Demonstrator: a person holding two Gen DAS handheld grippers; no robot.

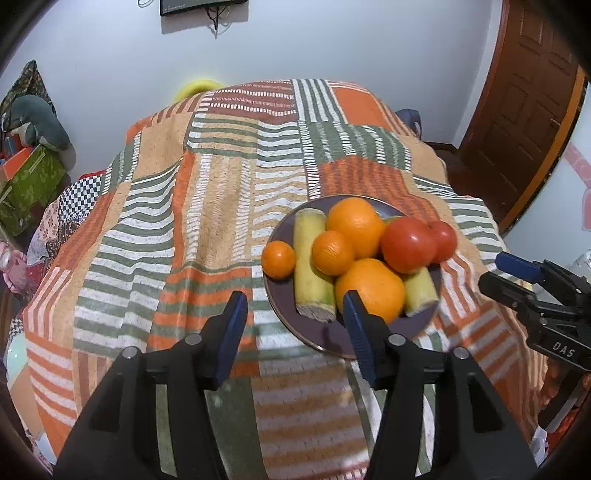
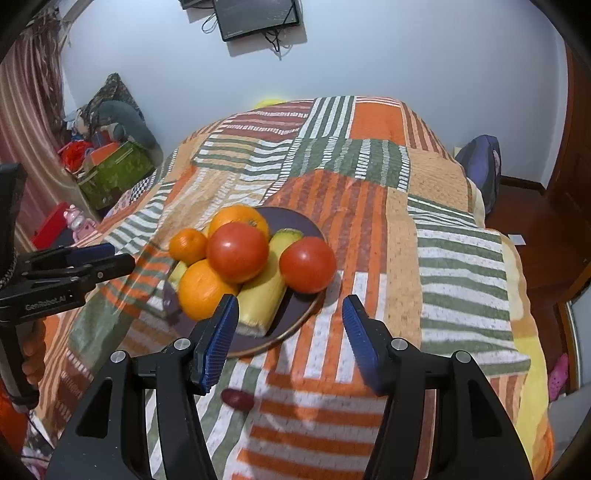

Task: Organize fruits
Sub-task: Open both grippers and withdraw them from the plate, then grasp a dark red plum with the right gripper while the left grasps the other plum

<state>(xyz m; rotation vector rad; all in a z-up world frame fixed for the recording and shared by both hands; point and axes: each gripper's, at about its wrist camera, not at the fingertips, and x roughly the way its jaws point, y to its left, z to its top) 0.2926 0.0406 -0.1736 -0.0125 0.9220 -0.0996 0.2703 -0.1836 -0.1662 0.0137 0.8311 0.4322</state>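
Between the blue pads of the left hand-held gripper [image 1: 295, 314] lies only patterned cloth and the near rim of the plate [image 1: 325, 339]; the jaws stand spread and grip nothing. The right hand-held gripper [image 2: 290, 317] is likewise spread and empty, with the plate's near edge [image 2: 295, 325] just beyond its left pad.

The fruit sits piled on the dark round plate, which rests on the striped bedspread [image 1: 207, 206] of the bed. Visible in the pile: two large oranges [image 1: 369, 290], two small mandarins [image 1: 279, 258], two tomatoes [image 1: 408, 243] and two pale yellow-green cut stalks [image 1: 310, 269]. The second stalk is largely hidden under the oranges and tomatoes, so only its cut end shows. The mandarin at the left rim overhangs the plate edge.

A small dark red object [image 2: 238, 399] lies on the bedspread in front of the plate, between the right gripper's fingers; it is blurred and cannot be identified.

Legible markings: "DAS" on the right gripper body in the left wrist view, and "GenRobot.AI" on the left gripper body in the right wrist view. The wall screen [image 2: 256, 18] is cut off by the frame edge and shows no readable text.
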